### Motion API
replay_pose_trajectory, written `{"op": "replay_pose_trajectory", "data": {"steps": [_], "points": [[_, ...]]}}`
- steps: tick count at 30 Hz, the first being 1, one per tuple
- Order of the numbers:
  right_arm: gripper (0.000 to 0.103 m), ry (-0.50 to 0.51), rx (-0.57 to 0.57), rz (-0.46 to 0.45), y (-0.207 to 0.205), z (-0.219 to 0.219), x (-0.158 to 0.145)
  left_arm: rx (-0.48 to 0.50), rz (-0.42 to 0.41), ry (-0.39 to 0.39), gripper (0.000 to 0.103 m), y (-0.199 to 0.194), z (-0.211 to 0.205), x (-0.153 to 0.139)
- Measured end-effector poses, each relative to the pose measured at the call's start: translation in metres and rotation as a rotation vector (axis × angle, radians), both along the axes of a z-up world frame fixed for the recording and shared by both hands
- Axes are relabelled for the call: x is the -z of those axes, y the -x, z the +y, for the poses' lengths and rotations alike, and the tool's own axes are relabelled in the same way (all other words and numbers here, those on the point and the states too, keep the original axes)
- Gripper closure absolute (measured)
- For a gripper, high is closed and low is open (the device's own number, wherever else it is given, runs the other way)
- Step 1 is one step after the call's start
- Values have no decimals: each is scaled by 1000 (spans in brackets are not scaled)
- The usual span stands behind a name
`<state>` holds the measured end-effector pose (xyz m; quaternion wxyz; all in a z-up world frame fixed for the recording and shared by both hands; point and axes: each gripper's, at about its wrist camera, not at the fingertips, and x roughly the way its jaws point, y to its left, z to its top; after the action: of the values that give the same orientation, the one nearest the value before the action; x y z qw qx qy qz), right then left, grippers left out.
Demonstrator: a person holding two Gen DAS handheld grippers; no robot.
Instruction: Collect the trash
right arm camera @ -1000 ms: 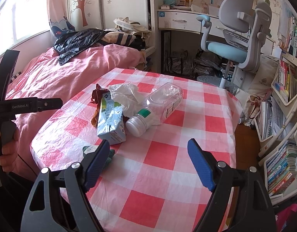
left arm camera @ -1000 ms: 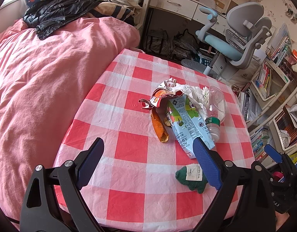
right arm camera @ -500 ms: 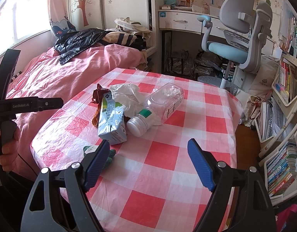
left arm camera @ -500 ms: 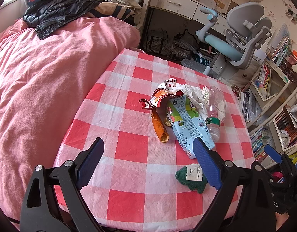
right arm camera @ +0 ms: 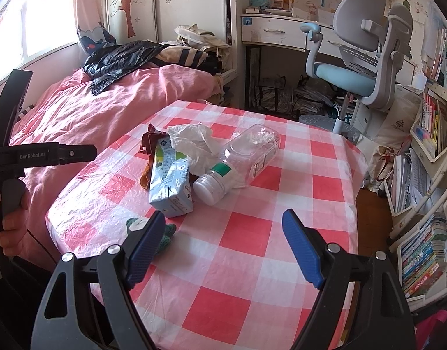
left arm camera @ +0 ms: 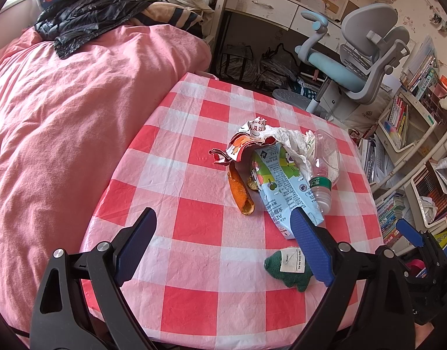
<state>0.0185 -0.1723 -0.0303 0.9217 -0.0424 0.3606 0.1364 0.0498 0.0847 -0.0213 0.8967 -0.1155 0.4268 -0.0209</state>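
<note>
A pile of trash lies on the red-and-white checked table: a flattened milk carton, an orange peel, a torn red wrapper, crumpled white paper and a clear plastic bottle on its side. A small green cloth lies nearer. My left gripper is open and empty, short of the pile. In the right wrist view the carton, bottle and paper lie ahead of my open, empty right gripper.
A bed with a pink cover and a black jacket borders the table's left side. A grey-blue desk chair and a white desk stand behind. Bookshelves line the right wall.
</note>
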Motion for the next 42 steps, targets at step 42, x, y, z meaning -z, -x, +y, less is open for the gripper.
{"op": "replay_pose_trajectory", "data": {"steps": [42], "points": [[24, 27, -50, 3, 2, 10, 2, 1, 2, 3, 14, -1, 1, 0]]}}
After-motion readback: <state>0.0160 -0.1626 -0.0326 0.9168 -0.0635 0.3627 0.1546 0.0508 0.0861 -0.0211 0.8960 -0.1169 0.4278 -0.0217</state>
